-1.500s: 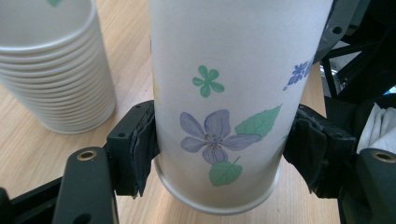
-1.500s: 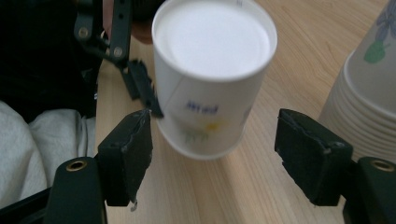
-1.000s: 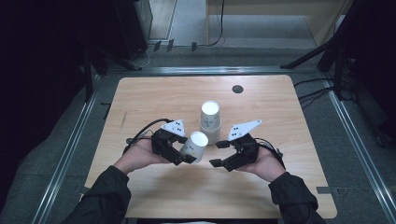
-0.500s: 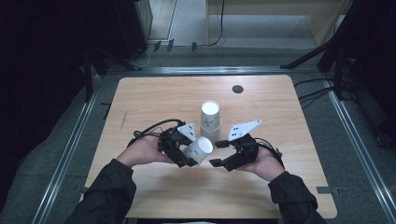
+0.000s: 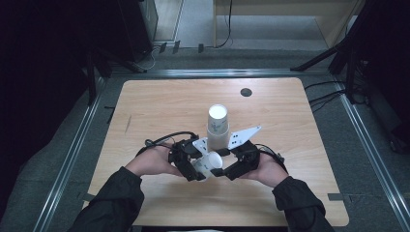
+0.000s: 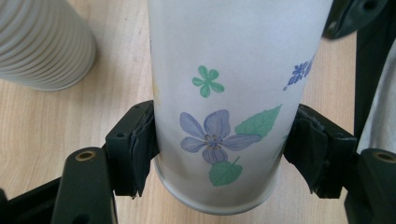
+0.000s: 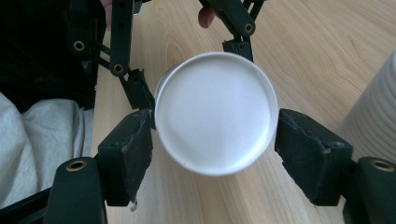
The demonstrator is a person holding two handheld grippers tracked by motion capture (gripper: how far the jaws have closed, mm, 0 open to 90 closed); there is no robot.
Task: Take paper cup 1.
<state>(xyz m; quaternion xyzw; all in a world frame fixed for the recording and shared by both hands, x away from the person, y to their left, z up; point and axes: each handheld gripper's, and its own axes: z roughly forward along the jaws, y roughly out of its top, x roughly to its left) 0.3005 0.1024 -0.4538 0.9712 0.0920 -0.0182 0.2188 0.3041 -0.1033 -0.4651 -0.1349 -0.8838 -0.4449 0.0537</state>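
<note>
Lab or test bay: bare wooden desk [image 5: 159, 106] inside metal floor rails [image 5: 67, 159], cables [image 5: 225, 29] trailing, dark equipment stands [image 5: 333, 53] around

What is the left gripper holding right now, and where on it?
The left gripper clamps the flowered paper cup across its side wall, near the end closest to its camera.

Table [image 5: 145, 111] seen from above. Cup stack [image 5: 217, 126] stood upright near table centre. Single cup [image 5: 207, 166] held on its side just in front of stack, nearer person's edge. Left gripper [image 5: 190, 162] placed left of cup, jaws clamped on cup wall. Right gripper [image 5: 231, 164] placed right of cup, jaws set either side of its base. Round grommet [image 5: 246, 92] located behind stack, toward far right edge.
</note>
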